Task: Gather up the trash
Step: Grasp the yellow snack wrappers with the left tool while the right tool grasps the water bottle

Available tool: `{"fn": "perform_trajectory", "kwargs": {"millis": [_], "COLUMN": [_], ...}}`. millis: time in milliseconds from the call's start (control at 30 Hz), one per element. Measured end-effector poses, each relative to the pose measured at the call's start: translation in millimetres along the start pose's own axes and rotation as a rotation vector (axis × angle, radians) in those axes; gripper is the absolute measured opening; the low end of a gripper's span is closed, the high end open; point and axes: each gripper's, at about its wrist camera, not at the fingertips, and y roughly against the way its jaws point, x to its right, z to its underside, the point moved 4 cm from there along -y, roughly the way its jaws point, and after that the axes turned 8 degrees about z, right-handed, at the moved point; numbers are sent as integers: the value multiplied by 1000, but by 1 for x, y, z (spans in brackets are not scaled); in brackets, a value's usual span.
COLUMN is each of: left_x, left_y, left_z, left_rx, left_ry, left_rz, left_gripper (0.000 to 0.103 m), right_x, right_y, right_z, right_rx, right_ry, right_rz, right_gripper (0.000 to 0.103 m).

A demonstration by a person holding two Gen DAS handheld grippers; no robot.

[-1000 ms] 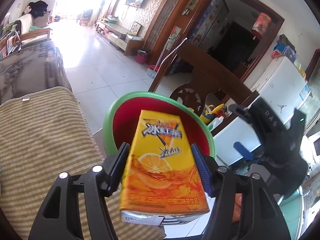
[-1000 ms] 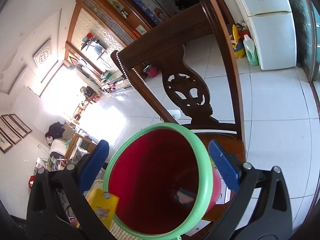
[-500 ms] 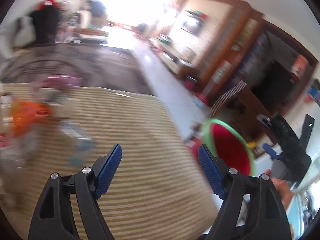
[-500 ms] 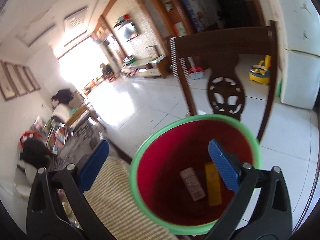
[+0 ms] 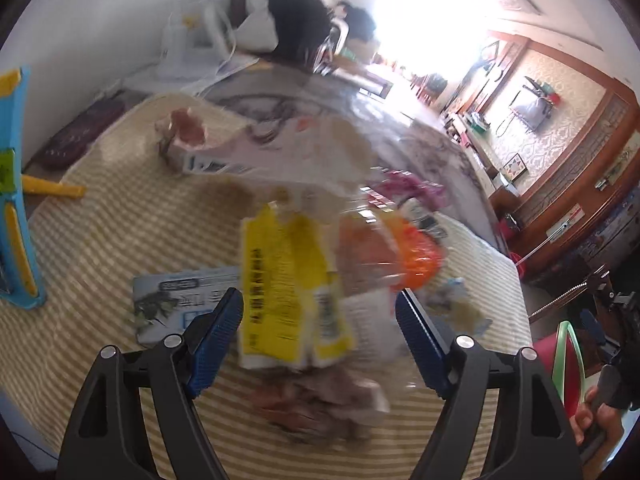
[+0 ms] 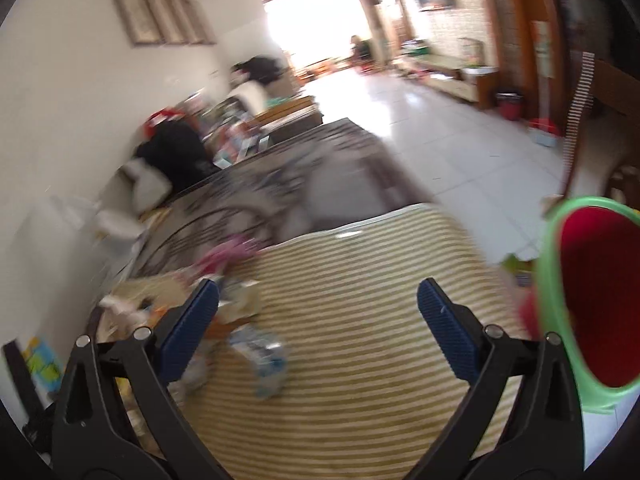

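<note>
In the left wrist view, the left tool (image 5: 320,332) hangs over a striped mat (image 5: 100,220) with its blue fingers spread apart and nothing clamped; its jaws have just been opening. Between and just beyond the fingers lies a yellow wrapper (image 5: 288,280), blurred, with an orange packet (image 5: 416,256) beyond it to the right and a grey-blue carton (image 5: 176,300) to the left. A brownish wrapper (image 5: 320,404) lies nearer the tool. Far right, a hand (image 5: 596,416) shows beside the green-rimmed bin (image 5: 568,344).

In the right wrist view, the right tool (image 6: 320,328) stands open and empty over the same mat. What may be a crumpled bottle (image 6: 260,356) lies just inside its left finger. The bin sits right of the tool.
</note>
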Motion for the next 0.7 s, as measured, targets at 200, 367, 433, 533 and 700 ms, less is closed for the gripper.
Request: {"fn": "perform_trajectory", "kwargs": {"millis": [200, 367, 433, 533, 700], "left_x": [-20, -22, -26, -32, -41], "left_y": [-35, -46, -45, -40, -17], "left_z": [-2, -10, -11, -12, -7], "left_rx": [-33, -13, -2, 11, 44], "left_ry": [66, 68, 94, 136, 149], "left_rz": [58, 74, 95, 124, 122], "left_gripper": [74, 65, 61, 54, 53], "right_x": [-79, -95, -97, -108, -129], "right_y": [-22, -41, -46, -49, -50], "right_z": [27, 39, 44, 52, 66], "right_rx": [-93, -154, -177, -199, -250], "right_ry": [144, 160, 169, 197, 233], "right_rz": [-132, -155, -154, -174, -262], "right_gripper": [91, 91, 91, 91, 87]}}
